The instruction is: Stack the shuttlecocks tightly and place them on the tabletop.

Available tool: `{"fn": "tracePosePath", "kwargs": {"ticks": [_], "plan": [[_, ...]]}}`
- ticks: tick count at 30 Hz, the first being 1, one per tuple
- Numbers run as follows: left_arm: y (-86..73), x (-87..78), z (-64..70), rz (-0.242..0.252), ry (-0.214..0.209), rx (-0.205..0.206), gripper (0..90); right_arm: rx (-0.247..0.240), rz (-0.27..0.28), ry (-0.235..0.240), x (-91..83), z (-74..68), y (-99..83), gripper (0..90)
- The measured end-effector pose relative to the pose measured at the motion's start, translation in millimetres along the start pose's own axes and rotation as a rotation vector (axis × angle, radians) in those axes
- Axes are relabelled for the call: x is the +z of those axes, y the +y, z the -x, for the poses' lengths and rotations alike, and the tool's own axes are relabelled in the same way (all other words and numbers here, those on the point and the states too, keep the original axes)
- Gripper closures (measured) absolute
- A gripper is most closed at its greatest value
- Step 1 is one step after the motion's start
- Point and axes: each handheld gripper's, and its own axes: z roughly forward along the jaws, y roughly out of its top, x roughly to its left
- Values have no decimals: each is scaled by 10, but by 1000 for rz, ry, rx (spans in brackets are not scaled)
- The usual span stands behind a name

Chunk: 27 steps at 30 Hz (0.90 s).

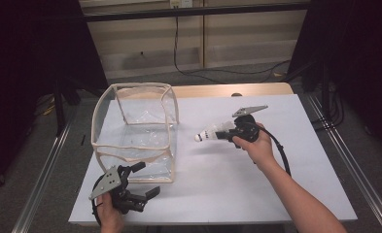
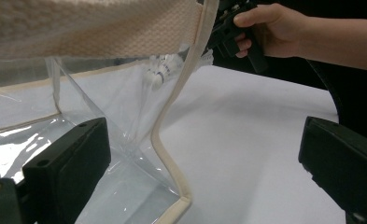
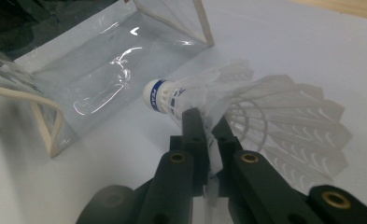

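Shuttlecock, white feathered with a blue-banded cork (image 1: 209, 132), is clamped by its skirt in the right hand-held gripper (image 1: 227, 133), above the white counter (image 1: 227, 179), at 3 o'clock of the clear beige-trimmed plastic box (image 1: 135, 131). Left hand-held gripper (image 1: 147, 179) stands agape, holding nothing, at 6 o'clock of that box.

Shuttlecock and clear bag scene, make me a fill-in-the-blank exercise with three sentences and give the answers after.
1. The right claw is shut on a white ____.
2. The shuttlecock is held above the table, with its cork tip pointing toward the clear ____.
3. The left claw, beside the near corner of the bag, has its jaws ____ and grips nothing.

Missing words: shuttlecock; bag; open
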Motion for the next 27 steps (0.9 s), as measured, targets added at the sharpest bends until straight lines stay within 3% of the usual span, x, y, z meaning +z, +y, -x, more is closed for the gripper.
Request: {"fn": "tracePosePath", "kwargs": {"ticks": [27], "plan": [[2, -2, -35, 18, 10, -5, 26, -33, -5, 4, -257, -92, 306, 884]]}}
